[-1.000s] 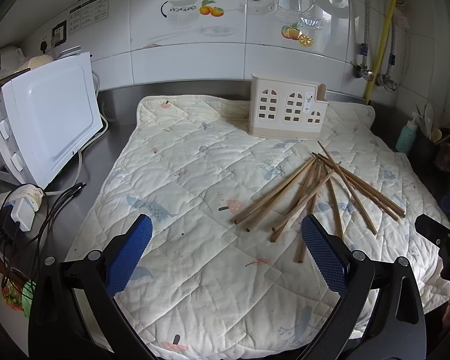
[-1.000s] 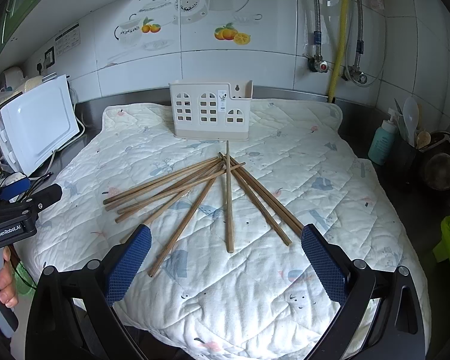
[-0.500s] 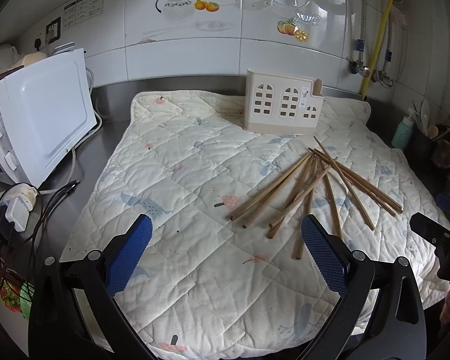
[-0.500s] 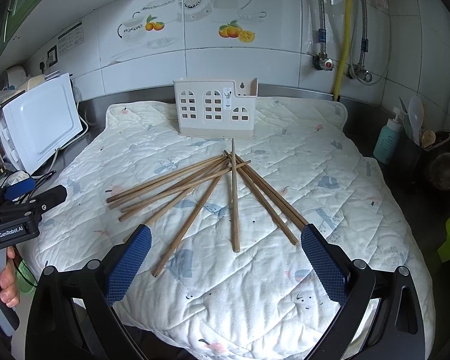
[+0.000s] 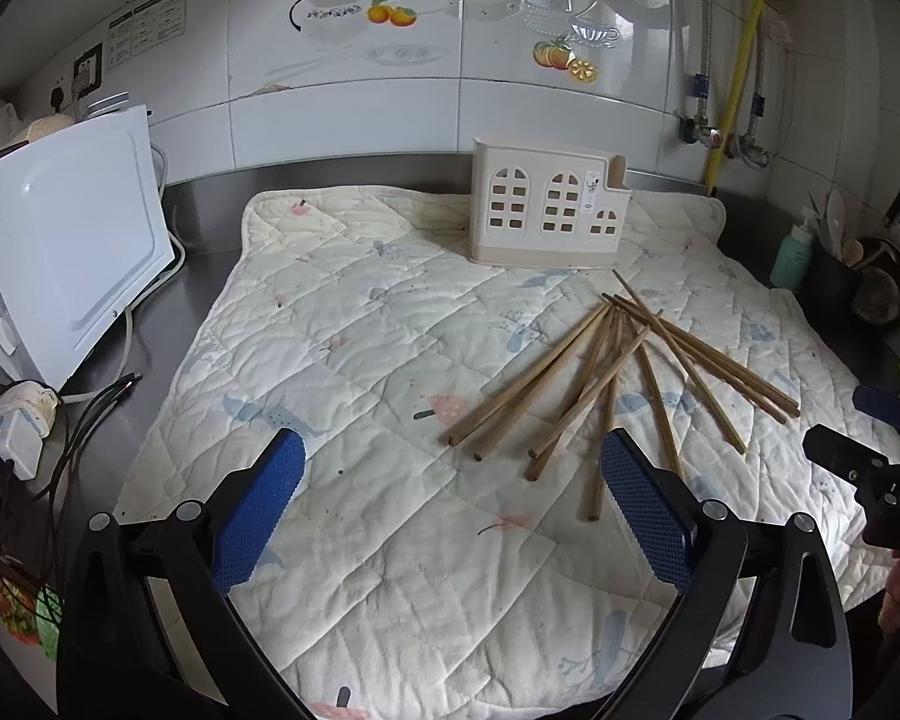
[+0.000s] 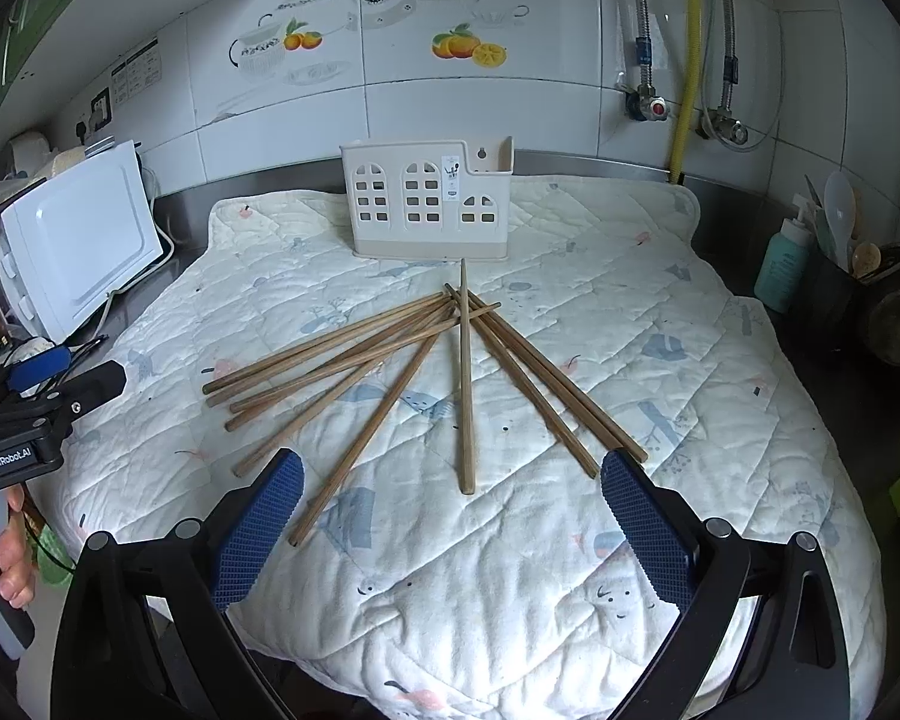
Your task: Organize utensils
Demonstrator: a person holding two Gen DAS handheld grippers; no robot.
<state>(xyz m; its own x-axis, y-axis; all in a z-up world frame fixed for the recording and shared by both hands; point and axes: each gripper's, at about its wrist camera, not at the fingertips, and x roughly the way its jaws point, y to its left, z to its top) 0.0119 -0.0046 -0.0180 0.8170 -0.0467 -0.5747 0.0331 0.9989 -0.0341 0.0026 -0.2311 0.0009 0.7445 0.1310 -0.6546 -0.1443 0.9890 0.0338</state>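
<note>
Cream utensil holder [image 6: 429,207] with arched window cutouts stands upright at the back of the quilted mat [image 6: 660,324] on the steel bench [image 5: 207,234], near the tiled wall; can't tell from here whether anything is inside it, no utensil pokes above its rim. Wooden chopsticks [image 6: 426,360] lie loose in a fanned heap on the mat in front of the holder, thin tips crossing near it, one tip almost reaching its base, thick ends spread toward the near edge. Left gripper [image 5: 453,480] hovers low over the mat, left of the pile, jaws wide and holding nothing; a couple of chopstick ends lie just beside its right blue pad. Right gripper [image 6: 453,498] hovers over the near ends of the pile, jaws wide, also holding nothing, several sticks lying between the pads. White appliance [image 5: 72,240] sits on the bench left of the mat with a plug and cables [image 5: 24,438] beside it. Far right: dark pot [image 6: 834,294] holding a white rice paddle and other utensils, teal pump bottle [image 6: 780,264] next to it.
</note>
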